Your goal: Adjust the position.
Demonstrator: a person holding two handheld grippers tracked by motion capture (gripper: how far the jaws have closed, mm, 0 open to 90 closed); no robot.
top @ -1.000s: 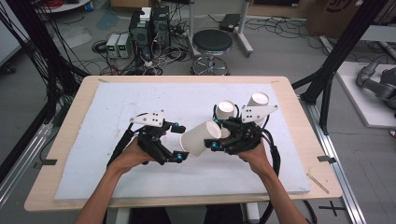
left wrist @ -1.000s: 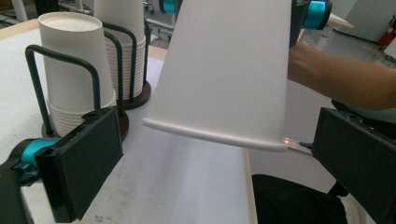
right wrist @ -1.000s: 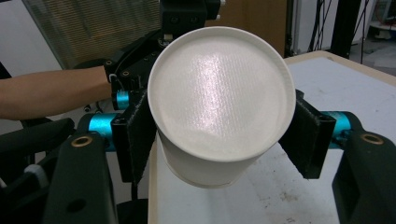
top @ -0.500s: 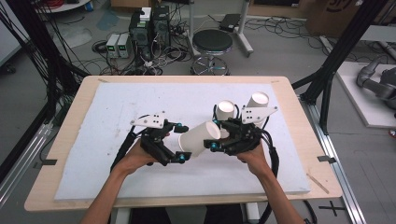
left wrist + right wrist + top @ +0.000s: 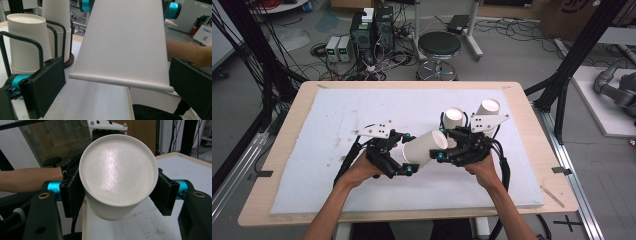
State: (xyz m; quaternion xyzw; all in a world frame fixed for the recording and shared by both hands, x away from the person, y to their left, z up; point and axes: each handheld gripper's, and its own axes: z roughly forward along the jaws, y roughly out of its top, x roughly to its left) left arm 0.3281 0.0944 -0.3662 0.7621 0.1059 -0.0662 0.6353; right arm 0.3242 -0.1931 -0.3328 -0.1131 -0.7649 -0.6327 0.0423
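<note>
A white paper cup (image 5: 424, 148) hangs tilted in the air over the middle of the white mat (image 5: 337, 115), between the two grippers. My right gripper (image 5: 443, 147) is shut on it near its base; in the right gripper view the round base (image 5: 117, 175) faces the camera, with both black pads (image 5: 72, 192) pressed on its sides. My left gripper (image 5: 408, 152) is open, its jaws to either side of the cup's rolled rim (image 5: 120, 82). A small gap shows at the left pad (image 5: 45, 85).
Two stacks of white cups (image 5: 453, 116) (image 5: 488, 106) stand in black wire holders just behind the right gripper; both stacks (image 5: 27, 42) are near in the left gripper view. The table's edge runs close under the hands. A stool (image 5: 439, 45) stands beyond the table.
The left gripper has edged slightly right toward the cup. The cup and the right gripper stay where they were.
</note>
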